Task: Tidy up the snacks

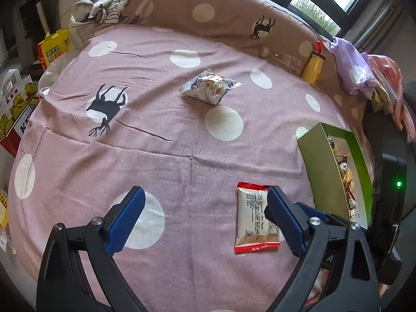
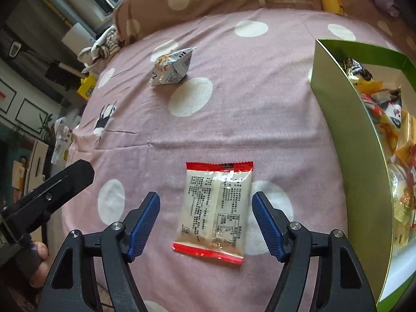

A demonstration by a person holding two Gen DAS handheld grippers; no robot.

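Observation:
A beige snack packet with red ends [image 2: 215, 208] lies flat on the pink spotted bedsheet [image 2: 260, 91]. It sits between the fingers of my right gripper [image 2: 205, 197], which is open; the blue pads stand apart from its sides. In the left wrist view the same packet [image 1: 256, 215] lies beside the right finger of my open, empty left gripper [image 1: 206, 195]. A crumpled white snack bag [image 1: 210, 88] [image 2: 173, 66] rests farther up the bed. A green box [image 2: 345, 130] [image 1: 319, 161] on the right holds several snacks.
A yellow bottle [image 1: 314, 65] and a clear plastic bottle [image 1: 283, 58] lie against the brown spotted pillow [image 1: 208, 13]. Paper bags [image 1: 15, 119] and a yellow carton [image 1: 53, 49] stand off the bed's left edge. The left gripper's black body [image 2: 52, 195] and a hand [image 2: 39, 257] show in the right wrist view.

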